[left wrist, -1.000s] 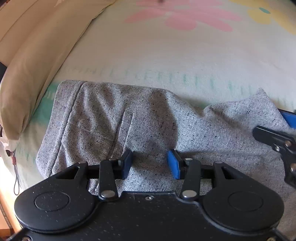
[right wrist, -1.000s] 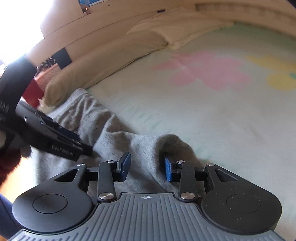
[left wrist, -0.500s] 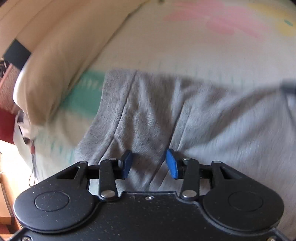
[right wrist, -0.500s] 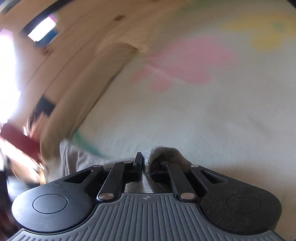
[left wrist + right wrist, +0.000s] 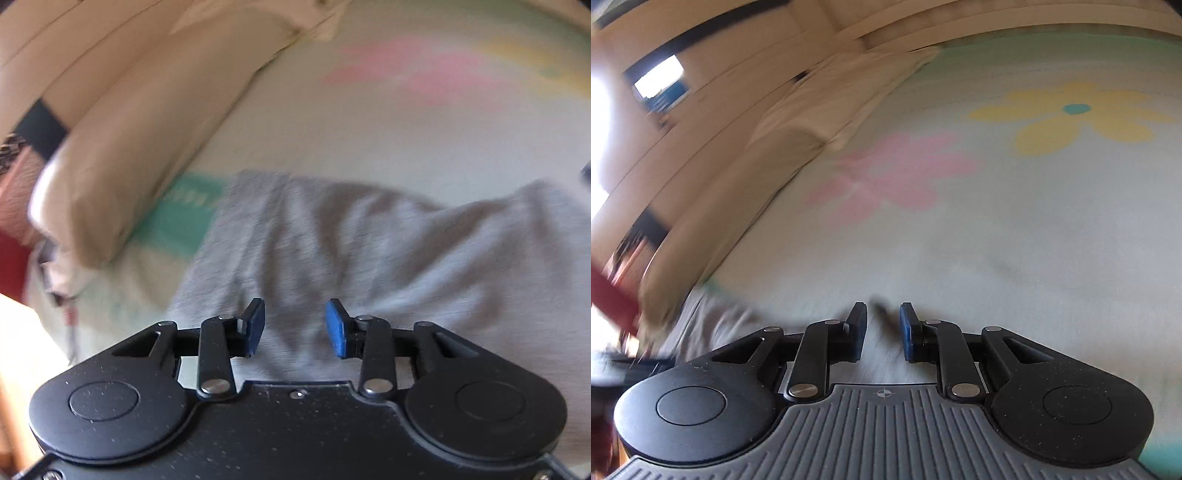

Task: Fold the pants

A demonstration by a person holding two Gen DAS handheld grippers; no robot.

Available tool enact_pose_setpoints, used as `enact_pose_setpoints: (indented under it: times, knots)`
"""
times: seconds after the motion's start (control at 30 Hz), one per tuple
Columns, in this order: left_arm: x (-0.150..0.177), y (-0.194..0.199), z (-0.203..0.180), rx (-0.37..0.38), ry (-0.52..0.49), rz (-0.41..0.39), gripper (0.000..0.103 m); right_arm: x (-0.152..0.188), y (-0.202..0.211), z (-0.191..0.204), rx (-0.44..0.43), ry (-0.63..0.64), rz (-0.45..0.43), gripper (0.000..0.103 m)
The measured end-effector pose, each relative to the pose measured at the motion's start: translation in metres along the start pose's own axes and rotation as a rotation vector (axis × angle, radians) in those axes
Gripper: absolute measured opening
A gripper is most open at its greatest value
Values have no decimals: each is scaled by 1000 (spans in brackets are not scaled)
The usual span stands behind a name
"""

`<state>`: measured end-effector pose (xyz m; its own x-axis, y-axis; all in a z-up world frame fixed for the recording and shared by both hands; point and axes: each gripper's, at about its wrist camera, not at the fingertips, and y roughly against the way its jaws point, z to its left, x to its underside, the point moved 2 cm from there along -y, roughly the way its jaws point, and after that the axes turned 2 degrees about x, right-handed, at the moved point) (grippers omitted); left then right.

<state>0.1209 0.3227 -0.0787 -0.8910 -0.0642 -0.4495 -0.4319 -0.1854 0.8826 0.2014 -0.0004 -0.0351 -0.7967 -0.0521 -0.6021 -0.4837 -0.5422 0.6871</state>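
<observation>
The grey pants (image 5: 369, 258) lie spread on the bed, blurred by motion in the left wrist view. My left gripper (image 5: 294, 328) is open and hovers just above the near part of the cloth, holding nothing. In the right wrist view only a grey strip of the pants (image 5: 713, 325) shows at the lower left and between the fingers. My right gripper (image 5: 882, 330) is open with a narrow gap over the pants' edge; I see no cloth pinched between its pads.
The bedsheet (image 5: 997, 240) is pale with a pink flower (image 5: 894, 177) and a yellow flower (image 5: 1071, 118). A beige pillow (image 5: 129, 147) lies along the left. The wooden headboard (image 5: 738, 74) runs behind it. Something red (image 5: 11, 266) is at the bed's left edge.
My right gripper, shut on a fold of the pants half a second ago, has opened and let it go. My left gripper stayed open and pulled back, tilting up.
</observation>
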Motion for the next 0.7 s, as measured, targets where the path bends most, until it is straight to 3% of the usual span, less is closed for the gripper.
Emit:
enact_pose_setpoints:
  times: [0.1,0.13,0.2,0.27,0.33,0.4,0.47,0.53,0.6,0.7]
  knots:
    - [12,5,-20,150,-69,16,46,22,2,9,-3,76,64,18]
    - [18,5,-27,184,-86,33,46,29,-2,11,33,110,85,18]
    - [33,0,-42,243,-157,104,48,34,-13,3,202,157,98,17]
    - [50,-4,-54,199,-252,152,53,29,-14,-18,327,115,80,17]
    - [60,3,-58,170,-325,116,53,27,0,-28,371,74,69,17]
    - [60,6,-53,180,-296,134,53,33,25,-23,347,87,44,17]
    - [51,9,-41,204,-205,141,49,46,51,-14,304,100,45,17]
    - [47,17,-33,233,-146,97,48,59,70,-10,257,100,72,17]
    - [48,25,-34,273,-157,67,48,79,84,-8,252,116,132,17]
    - [65,19,-45,282,-280,146,52,114,95,-4,279,162,241,18]
